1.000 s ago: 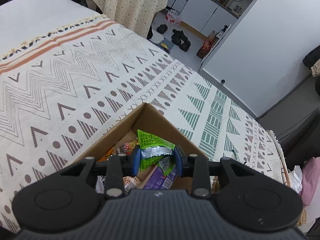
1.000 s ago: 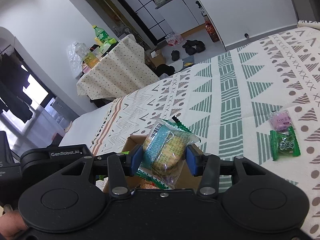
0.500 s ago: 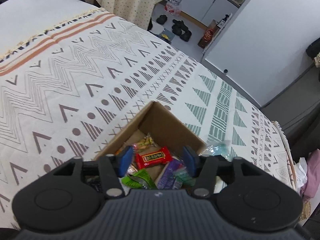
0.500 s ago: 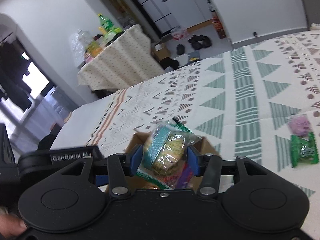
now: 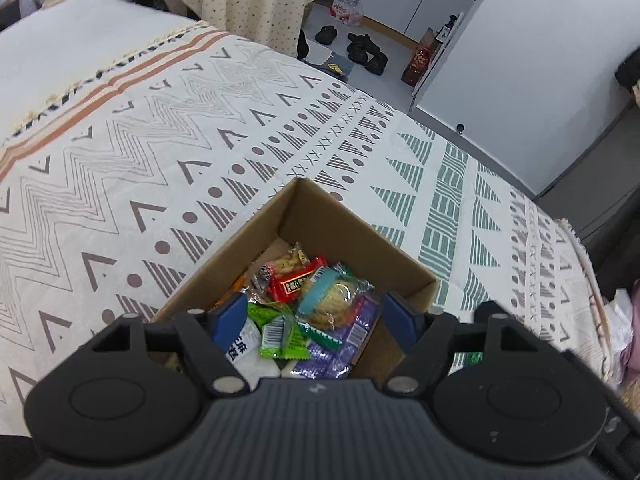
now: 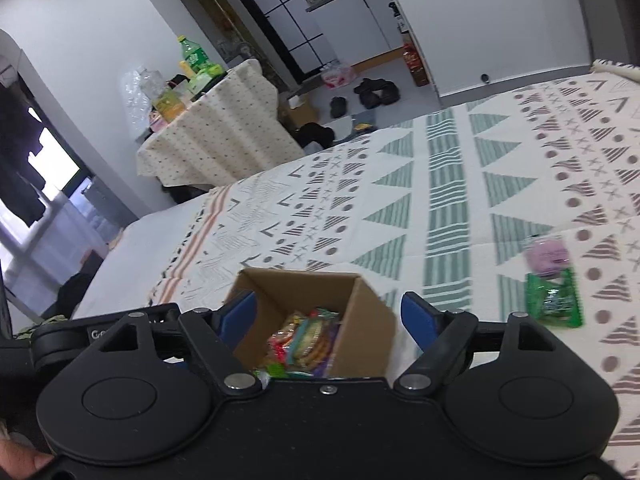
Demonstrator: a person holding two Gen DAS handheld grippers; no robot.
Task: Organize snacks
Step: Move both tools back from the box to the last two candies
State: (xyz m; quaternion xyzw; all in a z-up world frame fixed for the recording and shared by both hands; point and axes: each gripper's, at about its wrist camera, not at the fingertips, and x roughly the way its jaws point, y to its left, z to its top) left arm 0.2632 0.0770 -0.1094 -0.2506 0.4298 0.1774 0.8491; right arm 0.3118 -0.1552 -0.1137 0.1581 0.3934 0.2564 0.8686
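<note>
An open cardboard box [image 5: 340, 222] [image 6: 368, 316] sits on a patterned bed cover and holds several snack packets. On top lie a clear-wrapped biscuit pack [image 5: 334, 300] [image 6: 308, 340], a red bar [image 5: 294, 284] and a green packet [image 5: 282, 332]. My left gripper [image 5: 316, 316] hovers over the box, its jaws opening, with no packet pressed between its blue pads. My right gripper [image 6: 330, 314] hangs above the box too, jaws opening and empty. A green packet [image 6: 554, 300] and a pink packet [image 6: 546, 254] lie on the cover to the right.
The bed cover [image 5: 160, 152] stretches far to the left and behind the box. Beyond the bed stand a draped table [image 6: 216, 136] with bottles, shoes on the floor [image 5: 364, 50] and a white wall [image 5: 520, 60]. A hand [image 6: 20, 460] shows at the lower left.
The left gripper let go of the green packet, which now lies in the box. The right gripper released the biscuit pack into the box. Both sets of jaws have spread wide.
</note>
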